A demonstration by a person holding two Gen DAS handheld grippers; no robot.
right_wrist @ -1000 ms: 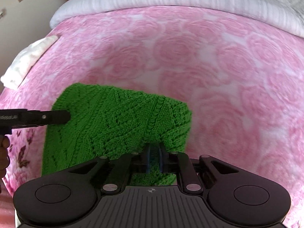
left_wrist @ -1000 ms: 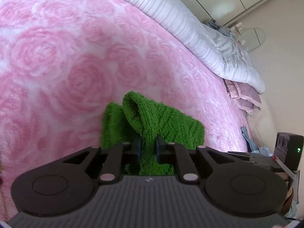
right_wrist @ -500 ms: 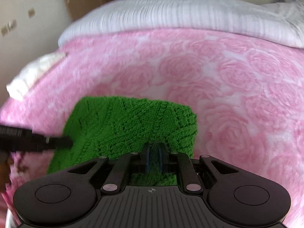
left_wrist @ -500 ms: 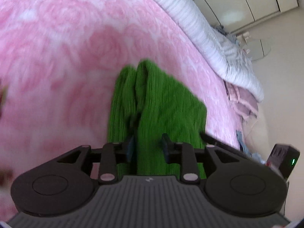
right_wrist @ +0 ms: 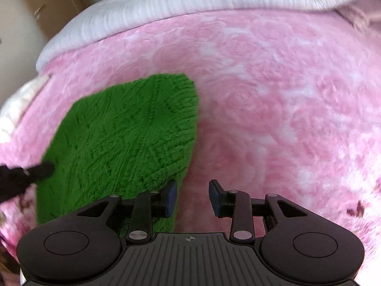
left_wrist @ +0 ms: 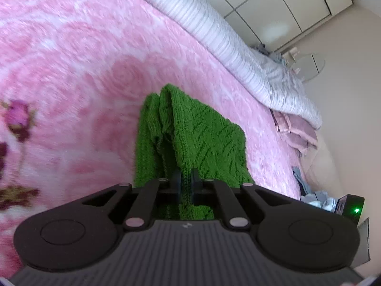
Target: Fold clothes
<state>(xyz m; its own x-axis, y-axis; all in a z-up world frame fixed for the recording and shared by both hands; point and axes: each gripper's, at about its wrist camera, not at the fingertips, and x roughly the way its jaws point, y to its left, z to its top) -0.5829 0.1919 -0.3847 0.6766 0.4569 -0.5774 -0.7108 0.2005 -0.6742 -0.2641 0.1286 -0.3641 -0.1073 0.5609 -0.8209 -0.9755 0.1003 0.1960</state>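
A: Where's the green cable-knit woollen garment (right_wrist: 123, 140)?

B: On the bed's pink rose-patterned fleece blanket (right_wrist: 273, 100), folded, its long axis running away from the left tongs (left_wrist: 186, 181) toward the white ribbed duvet (left_wrist: 228, 38).

A: And the grip?

B: Left tongs are clamped on a raised fold. Right tongs (right_wrist: 193, 199) are opening, nothing between them, the knit's edge just beside one pad.

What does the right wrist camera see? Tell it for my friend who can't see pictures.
The right gripper is opening, with nothing between its fingers, just beside the edge of a green knitted garment lying on a pink rose-patterned blanket. The left gripper's black tip touches the garment's far side.
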